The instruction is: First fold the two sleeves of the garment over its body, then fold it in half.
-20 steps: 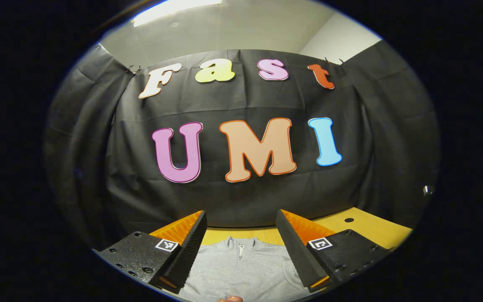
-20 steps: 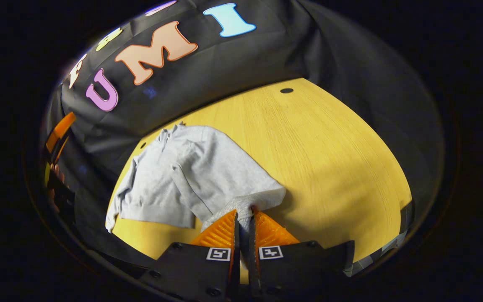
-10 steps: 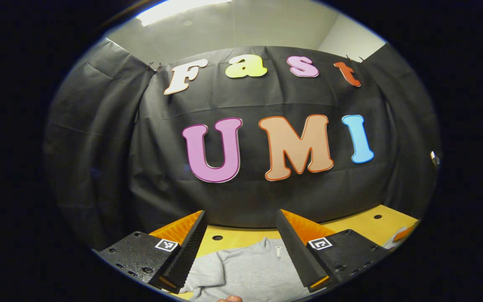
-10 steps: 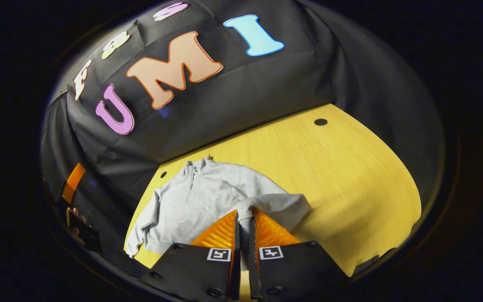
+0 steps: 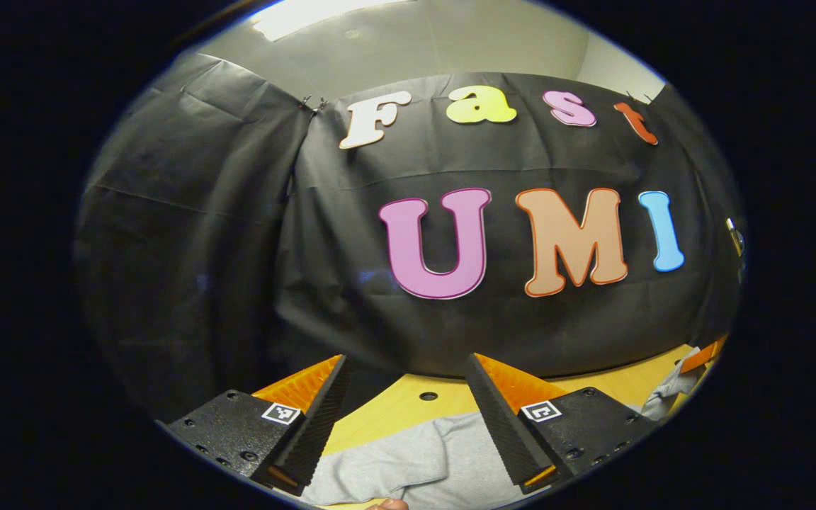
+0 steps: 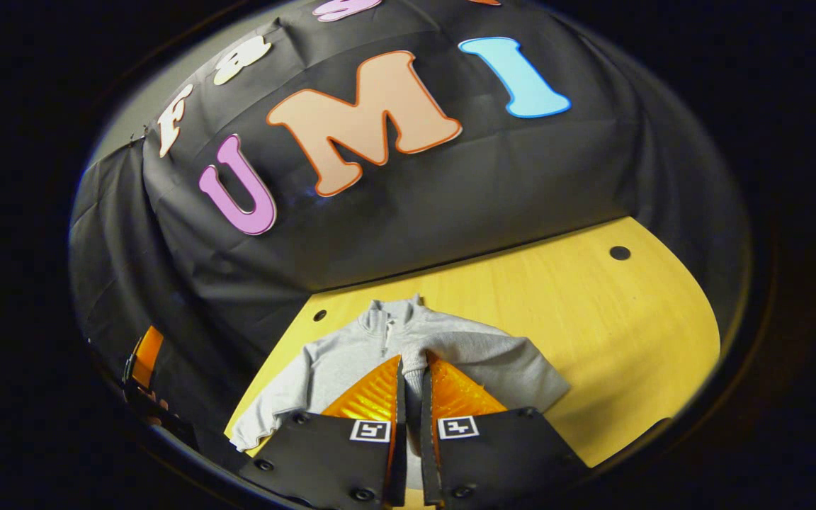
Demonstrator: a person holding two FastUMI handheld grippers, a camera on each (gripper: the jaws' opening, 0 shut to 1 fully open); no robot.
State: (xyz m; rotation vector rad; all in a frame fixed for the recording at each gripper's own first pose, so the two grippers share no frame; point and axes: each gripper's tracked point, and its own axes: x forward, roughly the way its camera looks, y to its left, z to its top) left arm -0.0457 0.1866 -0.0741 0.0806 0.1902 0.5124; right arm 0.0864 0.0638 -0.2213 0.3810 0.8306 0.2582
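Observation:
A grey zip-neck sweatshirt [image 6: 337, 358] lies flat on the yellow table [image 6: 592, 333], collar toward the black cloth wall. My right gripper [image 6: 414, 360] is shut on the cuff of one sleeve [image 6: 479, 354], which is drawn across the body just below the collar [image 6: 388, 315]. The other sleeve [image 6: 266, 414] lies stretched out to the left. My left gripper [image 5: 406, 361] is open and hovers above the sweatshirt's near part [image 5: 408, 460], nothing between its fingers. Far right in the left gripper view, a bit of grey sleeve [image 5: 665, 388] hangs from the other gripper.
The black cloth wall rises straight behind the table's far edge. Small round holes mark the tabletop [image 6: 619, 252] [image 5: 428, 396]. Bare wood stretches to the right of the sweatshirt. The left gripper's body [image 6: 142, 361] shows at the far left of the right gripper view.
My right gripper has carried the sleeve cuff from beside the garment up over its body, toward the collar. The left gripper has swung leftward, still open.

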